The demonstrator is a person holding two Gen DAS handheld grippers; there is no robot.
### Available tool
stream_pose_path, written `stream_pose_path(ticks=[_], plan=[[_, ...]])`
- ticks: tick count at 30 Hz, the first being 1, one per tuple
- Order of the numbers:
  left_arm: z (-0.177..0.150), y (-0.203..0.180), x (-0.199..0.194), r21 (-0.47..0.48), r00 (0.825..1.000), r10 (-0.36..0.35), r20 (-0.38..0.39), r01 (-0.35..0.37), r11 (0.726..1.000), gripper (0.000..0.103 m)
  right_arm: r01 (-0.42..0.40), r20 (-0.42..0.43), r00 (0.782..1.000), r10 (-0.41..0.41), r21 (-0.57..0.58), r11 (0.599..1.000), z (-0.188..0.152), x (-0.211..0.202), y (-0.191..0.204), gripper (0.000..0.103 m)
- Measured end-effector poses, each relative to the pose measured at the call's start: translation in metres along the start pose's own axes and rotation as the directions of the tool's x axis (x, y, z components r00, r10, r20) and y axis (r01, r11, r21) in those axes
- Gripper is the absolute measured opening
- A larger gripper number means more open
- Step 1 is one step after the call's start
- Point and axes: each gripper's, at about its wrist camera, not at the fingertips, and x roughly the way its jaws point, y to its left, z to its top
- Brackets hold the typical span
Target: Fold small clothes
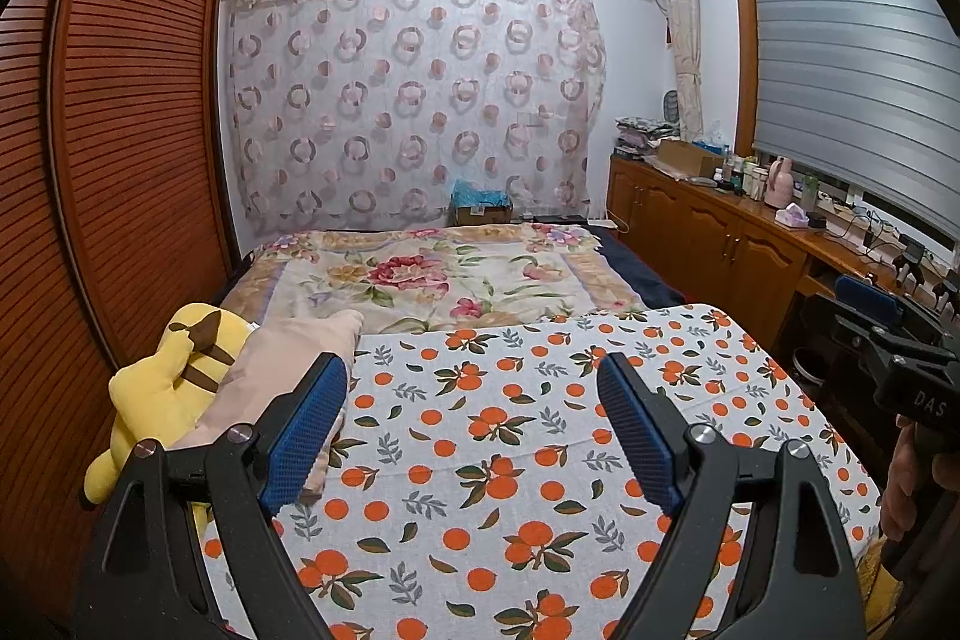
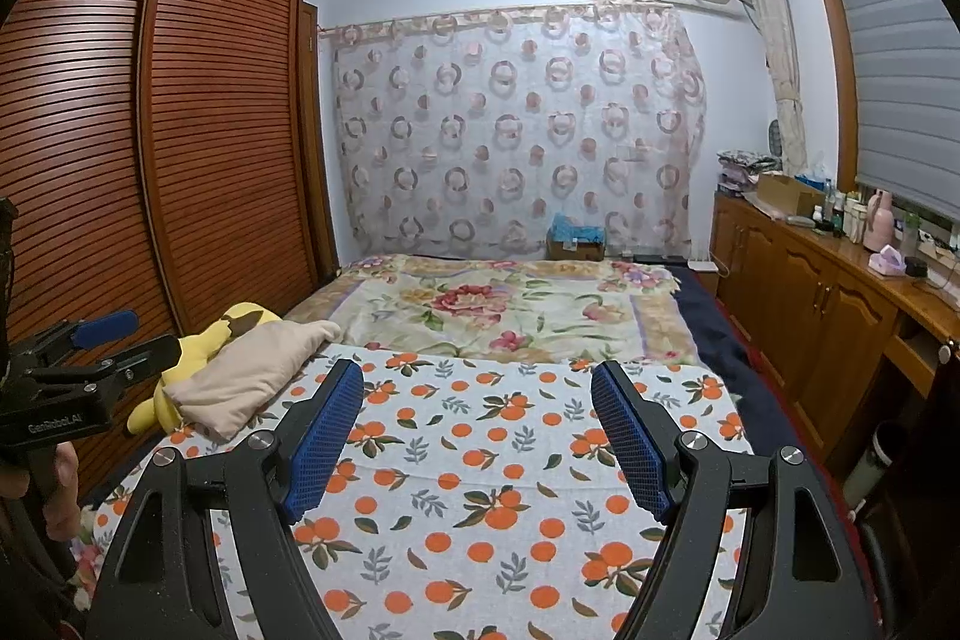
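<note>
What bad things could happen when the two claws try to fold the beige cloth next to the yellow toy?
1. The beige cloth lies bunched against the yellow plush toy, so a claw might grab or drag the toy too.
2. It sits off to the side; the open left gripper and right gripper both hang over the orange-print sheet and could pinch that instead.
3. The cloth is near the bed's edge and might slide off.
</note>
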Motion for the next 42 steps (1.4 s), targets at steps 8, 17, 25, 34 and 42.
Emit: stream_pose_path(ticks=[8,17,25,34,42], plan=[[-0.0008,-0.0002,0.0000,0.001,1.000,0.000,0.000,0.000,1.000,0.086,-0.004,0.000,1.000,0.004,-0.002,1.000,-0.0009,-0.0004,-0.0012,0.080],[-0.0016,-0.0017,0.0002,0.003,1.000,0.001,0.001,-0.001,1.000,0.086,-0.004,0.001,1.000,0.004,-0.001,1.000,-0.0005,-0.0006,-0.0006,0.080],[-0.0023,-0.0022,0.0003,0.003,1.000,0.001,0.001,-0.001,1.000,0.086,-0.004,0.001,1.000,0.004,0.001,1.000,-0.0010,-0.0005,0.0002,0.080],[-0.0030,-0.0026,0.0004,0.004,1.000,0.001,0.002,-0.001,1.000,0.086,0.000,0.002,1.000,0.000,0.002,1.000,-0.0010,-0.0002,0.0013,0.080],[-0.0038,-0.0028,0.0002,0.005,1.000,0.002,0.003,-0.002,1.000,0.086,0.000,0.002,1.000,0.000,0.003,1.000,-0.0010,0.0001,0.0010,0.080]])
